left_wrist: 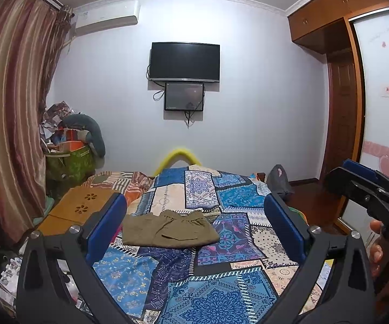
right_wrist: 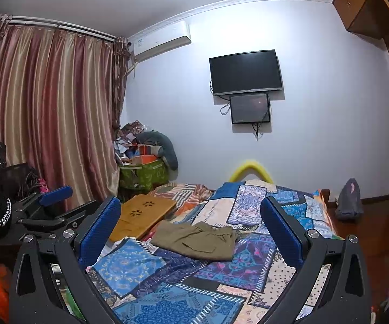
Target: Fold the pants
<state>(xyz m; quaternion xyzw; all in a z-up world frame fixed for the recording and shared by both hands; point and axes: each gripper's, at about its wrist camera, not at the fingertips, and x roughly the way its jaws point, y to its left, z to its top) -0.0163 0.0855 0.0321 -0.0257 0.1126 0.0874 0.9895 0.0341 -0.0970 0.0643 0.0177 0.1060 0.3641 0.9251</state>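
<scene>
Olive-green pants (left_wrist: 168, 229) (right_wrist: 195, 240) lie folded into a compact rectangle on the patchwork bedspread (left_wrist: 216, 297) (right_wrist: 167, 305), waistband toward the far wall. My left gripper (left_wrist: 194, 205) hovers above and short of them, open, its blue pads wide apart and holding nothing. My right gripper (right_wrist: 190, 208) is likewise open and raised over the bed, nothing between its pads. Each gripper shows in the other's view: the right gripper (left_wrist: 356, 181) at the right edge with a hand on it, the left gripper (right_wrist: 51, 197) at the left.
A wooden lap tray (left_wrist: 78, 210) (right_wrist: 143, 213) lies on the bed's left side beside the pants. A green bag (right_wrist: 143, 175) of clutter stands by the curtain (right_wrist: 46, 108). A grey bag (right_wrist: 349, 199) sits on the floor at right, near a wardrobe (left_wrist: 343, 94).
</scene>
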